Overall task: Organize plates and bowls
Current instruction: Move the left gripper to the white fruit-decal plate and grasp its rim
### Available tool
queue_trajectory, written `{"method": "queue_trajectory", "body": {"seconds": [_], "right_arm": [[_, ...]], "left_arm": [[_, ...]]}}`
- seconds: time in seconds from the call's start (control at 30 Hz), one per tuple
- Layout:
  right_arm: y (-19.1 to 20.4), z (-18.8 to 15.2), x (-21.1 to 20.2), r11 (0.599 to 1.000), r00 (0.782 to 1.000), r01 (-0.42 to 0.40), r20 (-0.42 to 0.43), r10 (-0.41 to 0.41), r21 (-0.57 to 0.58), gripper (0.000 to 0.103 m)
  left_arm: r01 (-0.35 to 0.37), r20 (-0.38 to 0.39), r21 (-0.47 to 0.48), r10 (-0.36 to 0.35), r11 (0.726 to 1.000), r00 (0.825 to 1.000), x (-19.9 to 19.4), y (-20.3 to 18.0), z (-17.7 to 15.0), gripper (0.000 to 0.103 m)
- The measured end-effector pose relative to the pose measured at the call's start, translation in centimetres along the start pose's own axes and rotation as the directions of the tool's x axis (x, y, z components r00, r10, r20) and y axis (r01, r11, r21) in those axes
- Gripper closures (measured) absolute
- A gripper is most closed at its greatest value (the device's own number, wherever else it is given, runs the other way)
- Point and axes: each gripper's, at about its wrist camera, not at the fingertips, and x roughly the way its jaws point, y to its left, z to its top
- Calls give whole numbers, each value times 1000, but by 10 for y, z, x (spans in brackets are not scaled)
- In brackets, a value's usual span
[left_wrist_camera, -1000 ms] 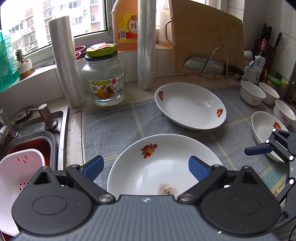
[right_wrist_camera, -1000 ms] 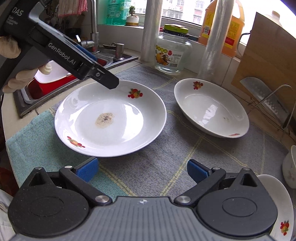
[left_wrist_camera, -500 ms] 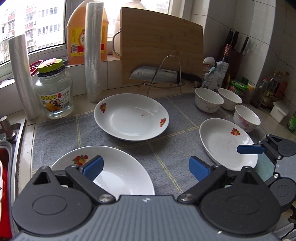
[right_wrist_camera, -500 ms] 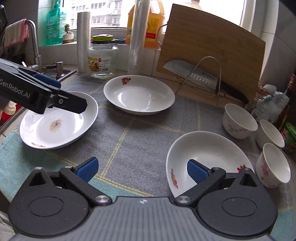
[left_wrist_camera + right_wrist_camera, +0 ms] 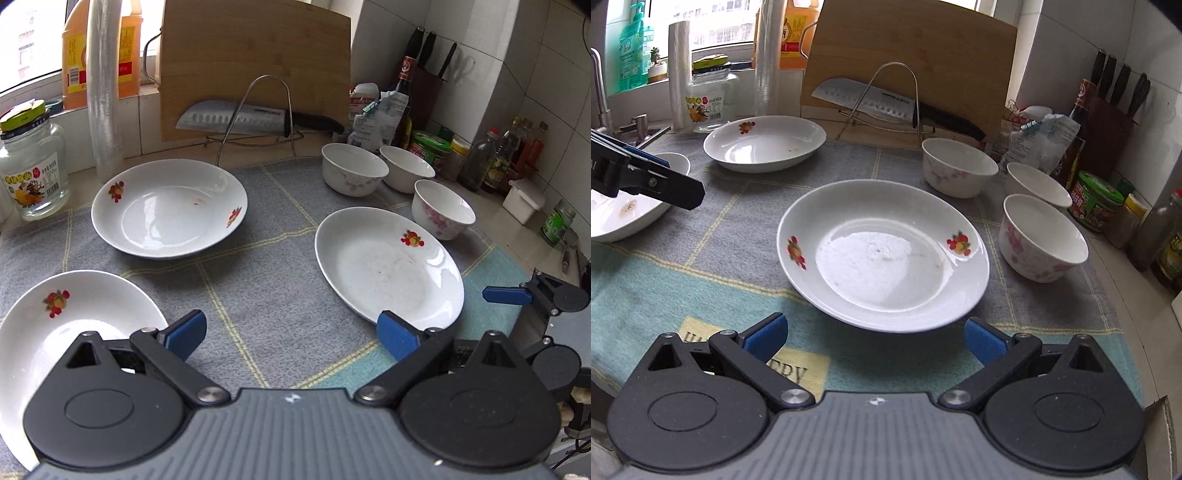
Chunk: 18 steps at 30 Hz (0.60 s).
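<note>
Both jaws are wide apart and hold nothing. The left gripper (image 5: 290, 338) and the right gripper (image 5: 873, 338) hang over the mat (image 5: 713, 254). Three plates (image 5: 882, 254) and three bowls (image 5: 958, 168) sit on the mat, with the bowls just behind the plate nearest the right gripper

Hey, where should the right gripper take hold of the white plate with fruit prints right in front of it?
Probably the near rim of the white fruit-print plate, approached from the front: that flared edge faces the open right gripper, and three white bowls crowd its far-right side.
</note>
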Motion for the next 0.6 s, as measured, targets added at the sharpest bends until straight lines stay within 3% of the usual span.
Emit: {"method": "queue_trajectory", "body": {"seconds": [0.43, 0.6], "right_arm": [[-45, -8, 38, 978, 980, -200, -12, 200, -67, 0], [-45, -8, 45, 969, 973, -231, 2, 232, -91, 0]], "left_arm": [[-114, -18, -140, 113, 984, 993, 19, -45, 10, 5], [-133, -54, -122, 128, 983, 990, 22, -52, 8, 5]]}}
